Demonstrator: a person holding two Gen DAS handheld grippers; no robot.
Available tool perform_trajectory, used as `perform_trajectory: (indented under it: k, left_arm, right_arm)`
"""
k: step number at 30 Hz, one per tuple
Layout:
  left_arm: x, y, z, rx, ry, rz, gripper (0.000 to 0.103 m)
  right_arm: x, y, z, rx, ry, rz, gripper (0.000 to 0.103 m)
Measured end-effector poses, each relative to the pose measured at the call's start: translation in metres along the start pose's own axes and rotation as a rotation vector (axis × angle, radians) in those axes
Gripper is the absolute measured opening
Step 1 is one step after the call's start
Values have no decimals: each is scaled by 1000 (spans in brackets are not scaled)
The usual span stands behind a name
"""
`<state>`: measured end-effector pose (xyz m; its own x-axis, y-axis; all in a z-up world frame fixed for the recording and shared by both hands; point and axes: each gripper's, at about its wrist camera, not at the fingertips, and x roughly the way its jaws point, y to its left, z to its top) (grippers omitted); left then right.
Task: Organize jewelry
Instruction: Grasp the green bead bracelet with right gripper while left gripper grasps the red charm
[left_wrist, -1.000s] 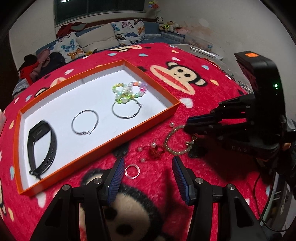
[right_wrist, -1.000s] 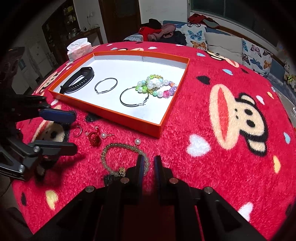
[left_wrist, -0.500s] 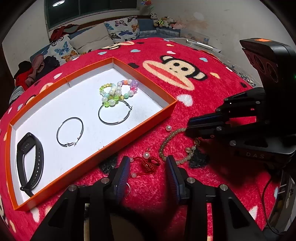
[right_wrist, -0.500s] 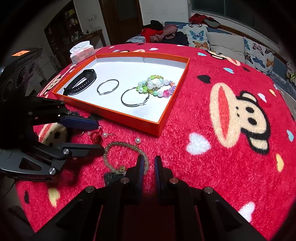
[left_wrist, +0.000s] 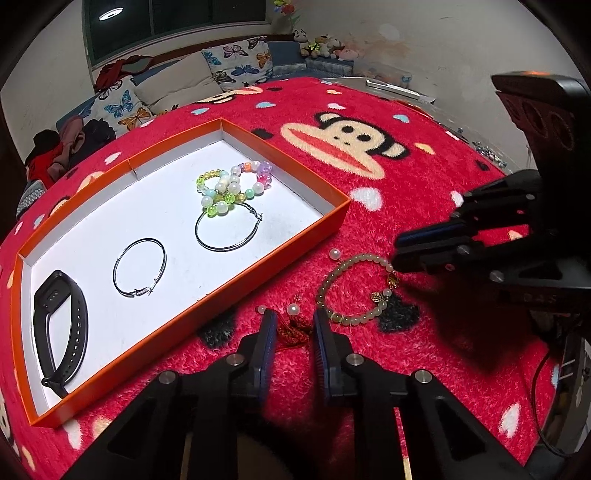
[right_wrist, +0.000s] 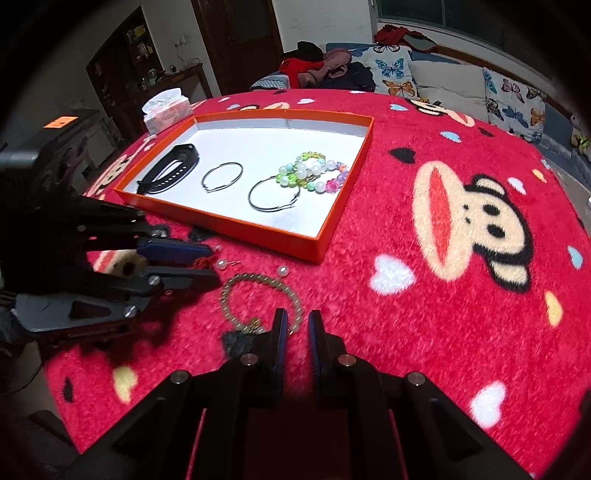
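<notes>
Red monkey-print blanket covers the table, where the orange tray (left_wrist: 258, 264) at left centre already holds four pieces, the jade bead bracelet (left_wrist: 354, 288) lies loose beside the clenched, empty right claw (right_wrist: 295, 325), and the left claw (left_wrist: 291, 326) has just been closing around the red knotted charm (left_wrist: 293, 330).

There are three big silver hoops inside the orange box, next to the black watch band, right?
Not quite. Only two silver hoops lie in the orange box, not three. The left wrist view shows both, between the black watch band and the colourful bead bracelets.
</notes>
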<state>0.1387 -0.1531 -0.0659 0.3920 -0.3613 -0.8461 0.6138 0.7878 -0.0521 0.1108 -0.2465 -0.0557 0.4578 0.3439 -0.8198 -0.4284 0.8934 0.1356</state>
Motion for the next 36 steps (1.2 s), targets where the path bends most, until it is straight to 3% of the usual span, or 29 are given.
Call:
perform_trajectory:
  k: [22, 29, 36]
  left_arm:
    - [-1, 5, -1, -40, 24, -27, 21]
    - [-1, 5, -3, -36, 17, -27, 21]
    - [-2, 5, -3, -35, 13, -29, 21]
  right_arm:
    - [8, 7, -8, 28, 45, 32, 13]
    - [10, 6, -5, 75, 39, 60, 24]
    - [14, 3, 0, 115, 27, 45, 24]
